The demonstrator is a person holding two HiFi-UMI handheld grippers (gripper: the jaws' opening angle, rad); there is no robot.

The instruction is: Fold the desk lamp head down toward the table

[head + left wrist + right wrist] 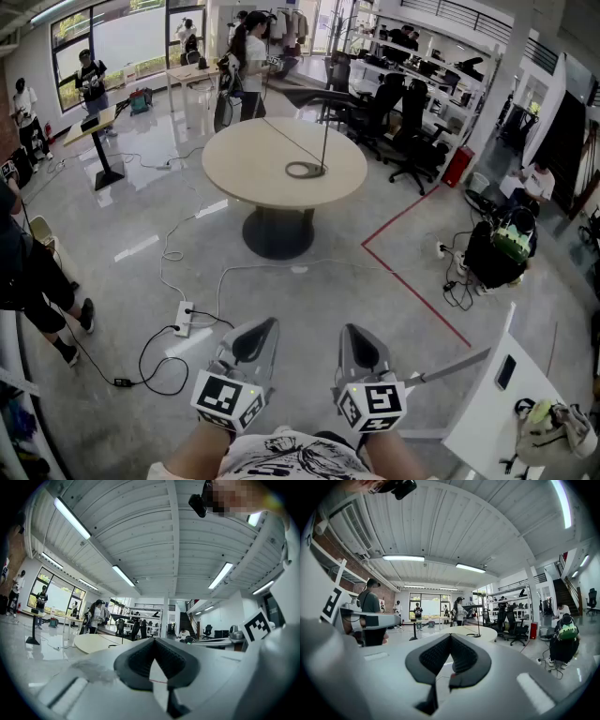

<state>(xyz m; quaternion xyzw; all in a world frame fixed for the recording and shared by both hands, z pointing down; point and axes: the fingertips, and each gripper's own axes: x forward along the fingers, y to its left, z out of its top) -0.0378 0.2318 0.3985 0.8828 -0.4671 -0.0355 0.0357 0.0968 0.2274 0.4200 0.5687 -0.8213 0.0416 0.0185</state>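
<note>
The desk lamp (324, 131) stands far ahead on a round beige table (248, 159), with a ring base, a thin upright pole and a flat dark head held level on top. Its cord trails back across the tabletop. The lamp (478, 619) also shows small in the right gripper view, and the lamp (123, 633) is tiny in the left gripper view. My left gripper (269, 323) and right gripper (350, 329) hang low near my body, well short of the table. Both are shut with nothing between their jaws, the left gripper (153, 640) and right gripper (450, 636) pads meeting at the tips.
White cables and a power strip (185, 319) lie on the floor between me and the table. Red floor tape (412, 281) runs to the right. A white desk (492, 403) stands at my right, office chairs (412, 141) behind the table, and a person (37, 272) at the left.
</note>
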